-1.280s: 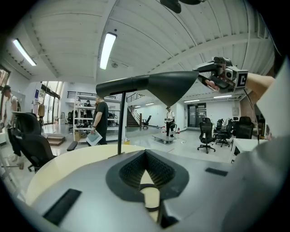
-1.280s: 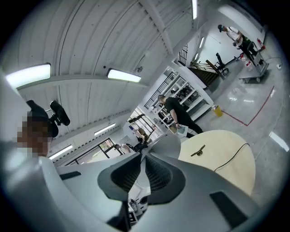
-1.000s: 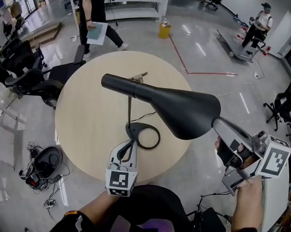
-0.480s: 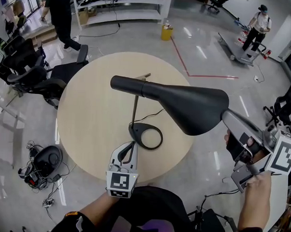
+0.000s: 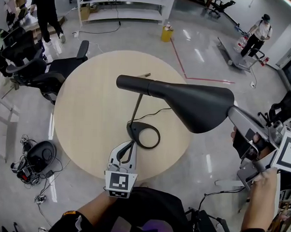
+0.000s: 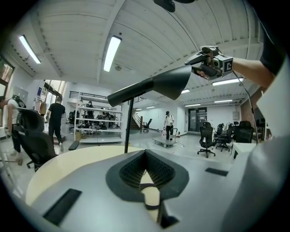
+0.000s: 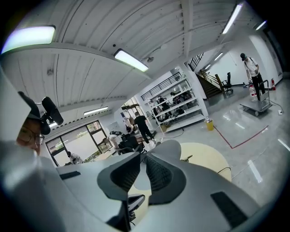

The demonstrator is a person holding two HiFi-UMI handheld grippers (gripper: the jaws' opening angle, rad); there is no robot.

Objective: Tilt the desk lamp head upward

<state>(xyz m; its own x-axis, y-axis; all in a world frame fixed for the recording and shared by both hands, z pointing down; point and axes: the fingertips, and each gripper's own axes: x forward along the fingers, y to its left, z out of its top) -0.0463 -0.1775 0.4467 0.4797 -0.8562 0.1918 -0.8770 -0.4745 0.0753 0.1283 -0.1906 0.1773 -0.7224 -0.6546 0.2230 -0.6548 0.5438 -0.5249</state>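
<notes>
At lamp head (image 5: 189, 103) rim, right hand-held gripper (image 5: 232, 113) tips partly hidden overhead.

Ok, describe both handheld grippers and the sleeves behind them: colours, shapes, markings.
The left gripper has a pale grey wedge-shaped body, dark ribbed pads and a cube with black-and-white square markers. The right gripper is the same pale grey build, with black parts by the handle and its own marker cube. Both sleeves are black; the left bears a small orange mark.
</notes>
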